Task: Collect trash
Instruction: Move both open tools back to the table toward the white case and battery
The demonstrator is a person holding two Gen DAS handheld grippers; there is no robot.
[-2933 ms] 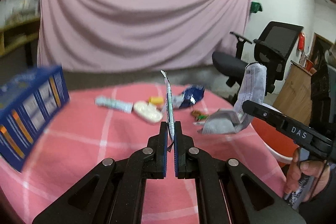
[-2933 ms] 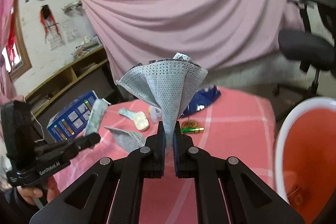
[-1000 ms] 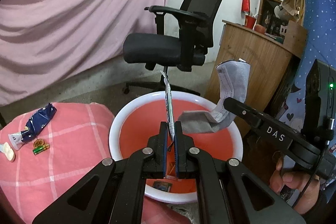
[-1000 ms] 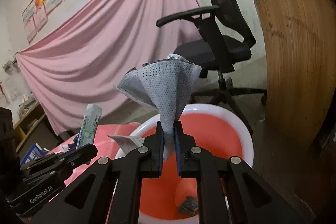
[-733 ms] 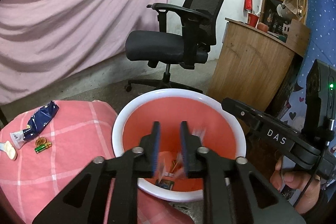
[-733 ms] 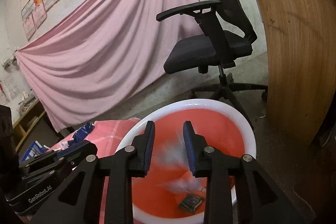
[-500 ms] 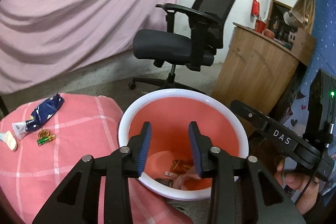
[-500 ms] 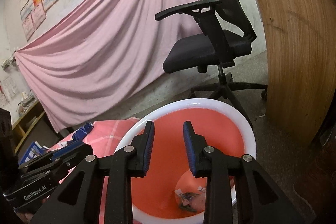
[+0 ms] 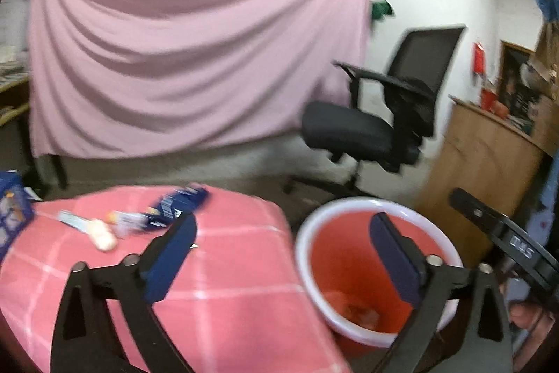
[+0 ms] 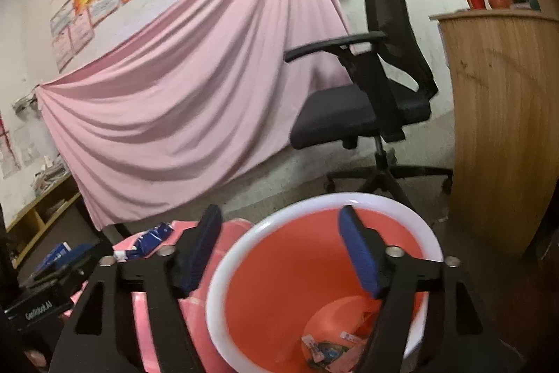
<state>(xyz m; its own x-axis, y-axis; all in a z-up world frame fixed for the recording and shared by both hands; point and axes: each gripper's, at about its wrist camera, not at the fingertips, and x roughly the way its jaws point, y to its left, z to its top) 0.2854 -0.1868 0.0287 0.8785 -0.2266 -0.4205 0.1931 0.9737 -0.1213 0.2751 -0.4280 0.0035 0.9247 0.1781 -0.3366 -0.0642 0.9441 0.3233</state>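
A big pink sheet (image 9: 195,51) hung across the back wall, with a black office chair (image 9: 380,114) at right of it. The left gripper (image 9: 283,254) had its jaws opening wide, nothing between them, over the pink checked tablecloth (image 9: 227,296) and the red bin (image 9: 349,264) at lower right. The right gripper (image 10: 279,254) was opening too, empty, above the bin, where scraps of trash (image 10: 328,348) sat at the bottom. A blue wrapper (image 9: 178,203) lay on the tablecloth at mid-left.
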